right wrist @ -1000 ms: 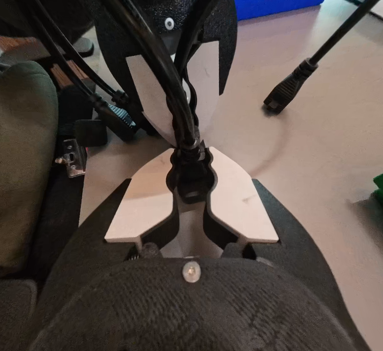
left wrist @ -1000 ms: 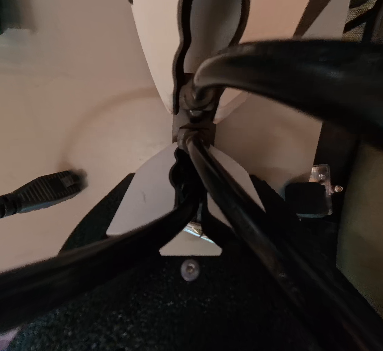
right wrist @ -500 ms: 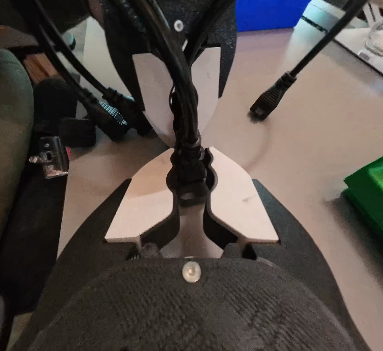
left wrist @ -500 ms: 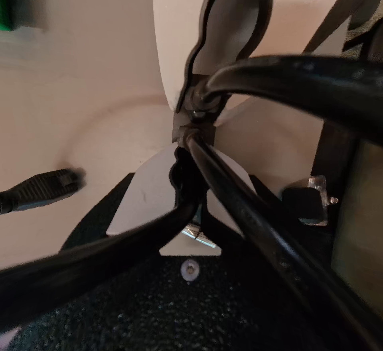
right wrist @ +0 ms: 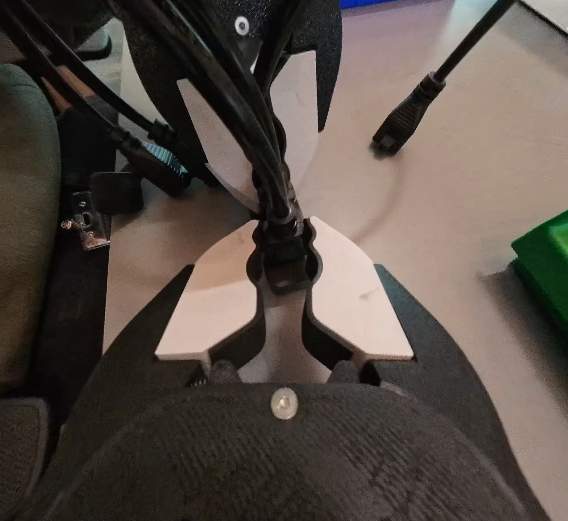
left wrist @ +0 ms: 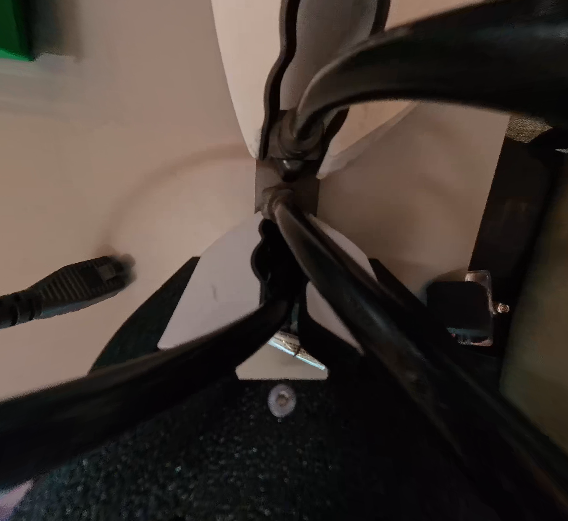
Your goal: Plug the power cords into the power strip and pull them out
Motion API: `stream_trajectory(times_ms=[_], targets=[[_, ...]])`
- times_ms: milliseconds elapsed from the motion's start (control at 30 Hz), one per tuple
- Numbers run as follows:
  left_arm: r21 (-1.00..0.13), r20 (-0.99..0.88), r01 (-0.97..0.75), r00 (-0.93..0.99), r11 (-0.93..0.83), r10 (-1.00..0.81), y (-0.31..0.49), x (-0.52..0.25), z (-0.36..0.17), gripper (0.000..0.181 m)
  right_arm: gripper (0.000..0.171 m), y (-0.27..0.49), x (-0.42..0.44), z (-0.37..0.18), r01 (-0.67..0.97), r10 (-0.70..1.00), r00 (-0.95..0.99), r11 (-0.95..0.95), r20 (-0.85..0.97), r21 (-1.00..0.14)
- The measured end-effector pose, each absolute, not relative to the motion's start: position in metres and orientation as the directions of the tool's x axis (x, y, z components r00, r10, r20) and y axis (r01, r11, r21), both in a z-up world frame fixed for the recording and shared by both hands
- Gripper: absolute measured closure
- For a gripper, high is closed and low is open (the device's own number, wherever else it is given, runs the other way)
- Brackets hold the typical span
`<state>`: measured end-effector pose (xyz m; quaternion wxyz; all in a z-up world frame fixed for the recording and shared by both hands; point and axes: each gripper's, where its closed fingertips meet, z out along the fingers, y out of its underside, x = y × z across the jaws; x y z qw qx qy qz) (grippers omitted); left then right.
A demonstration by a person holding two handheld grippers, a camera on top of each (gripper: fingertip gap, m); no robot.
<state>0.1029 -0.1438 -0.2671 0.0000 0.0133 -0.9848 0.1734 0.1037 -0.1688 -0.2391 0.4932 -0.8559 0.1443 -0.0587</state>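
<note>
dim warm light (blurred edges)

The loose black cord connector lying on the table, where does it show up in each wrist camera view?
Left wrist view: the loose connector lies at the left edge, below the middle, on the table.
Right wrist view: it stands upper right, tip on the table.
Shared landmark: the metal latch bracket at the table's edge.

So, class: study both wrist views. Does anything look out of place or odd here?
Yes. The two grippers meet tip to tip, each shut on a black connector: right gripper on its plug, left gripper likewise. Several black cords bunch and cross between them. A loose cord end lies on the table. No power strip shows.
</note>
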Motion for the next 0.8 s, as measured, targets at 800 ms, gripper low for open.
stream_trajectory(times_ms=[800], targets=[[-0.27,0.023,0.098,-0.994,0.958,0.108,-0.143,0.101,-0.267,0.164,0.156,-0.165,0.101,-0.218,-0.244,-0.415,0.908,-0.409,-0.059,-0.879]])
